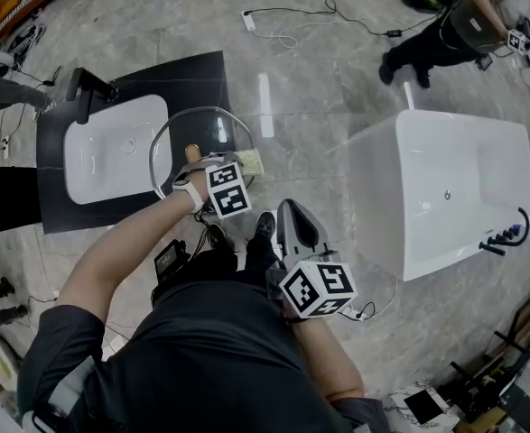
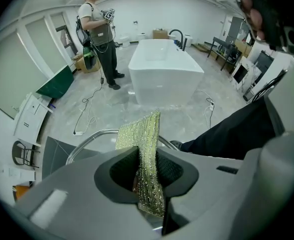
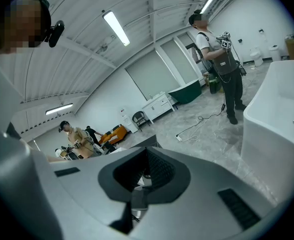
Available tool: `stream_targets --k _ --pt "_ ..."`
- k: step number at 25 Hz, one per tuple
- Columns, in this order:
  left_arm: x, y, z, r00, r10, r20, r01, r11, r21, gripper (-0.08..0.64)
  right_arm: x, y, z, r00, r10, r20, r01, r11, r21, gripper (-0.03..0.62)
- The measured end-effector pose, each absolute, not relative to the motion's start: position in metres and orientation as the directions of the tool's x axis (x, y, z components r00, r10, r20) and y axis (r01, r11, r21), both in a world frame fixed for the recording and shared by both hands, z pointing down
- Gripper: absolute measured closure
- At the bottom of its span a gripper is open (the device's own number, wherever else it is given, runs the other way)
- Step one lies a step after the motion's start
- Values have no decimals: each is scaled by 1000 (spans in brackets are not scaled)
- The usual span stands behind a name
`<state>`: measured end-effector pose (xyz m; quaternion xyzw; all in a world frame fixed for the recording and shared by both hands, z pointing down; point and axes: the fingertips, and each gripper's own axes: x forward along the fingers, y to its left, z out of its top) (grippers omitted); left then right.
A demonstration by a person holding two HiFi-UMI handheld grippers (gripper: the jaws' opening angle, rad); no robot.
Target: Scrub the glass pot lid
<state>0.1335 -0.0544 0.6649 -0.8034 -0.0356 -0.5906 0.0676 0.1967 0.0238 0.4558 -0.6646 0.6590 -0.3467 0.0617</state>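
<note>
The left gripper (image 2: 148,181) has its jaws clamped on a yellow-green scrub pad (image 2: 142,134). The pad is pinched edge-on low in the jaws, so most of its length stands out past the tips. Just beyond its free end curves the metal rim of the glass pot lid (image 1: 203,132). In the head view the lid shows as a clear disc over the near side of the white sink (image 1: 97,165) and the black desk (image 1: 188,79) around it, with the pad at its right edge. What props the lid is hard to make out, possibly the sink's rim. The right gripper (image 3: 145,178) sits close to the person's body, well apart from the lid, with its jaws together and nothing evident between them.

The step in hand looks like the scrubbing itself. To do it well, the pad's broad face rather than its thin edge should lie flat on the glass (a turn of the wrist would manage that). It should then be worked in overlapping circles from rim to middle with moderate pressure. The pad looks limp, so too hard a push would likely fold it. The idle right gripper could steady the lid's rim so that it neither slides nor tips into the sink
</note>
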Motion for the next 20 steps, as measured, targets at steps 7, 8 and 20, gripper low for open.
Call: stream_targets --k 7,8,20 --pt "126 -31 664 319 -22 948 150 -986 -73 488 194 28 454 -99 -921 376 -833 -130 -537 586" --pt "124 -27 664 322 -22 947 153 -985 -75 488 194 28 453 -100 -921 375 -834 -128 -536 586" --pt "89 21 664 380 34 924 182 -983 -38 488 174 24 446 -141 -912 385 -844 -93 -529 586"
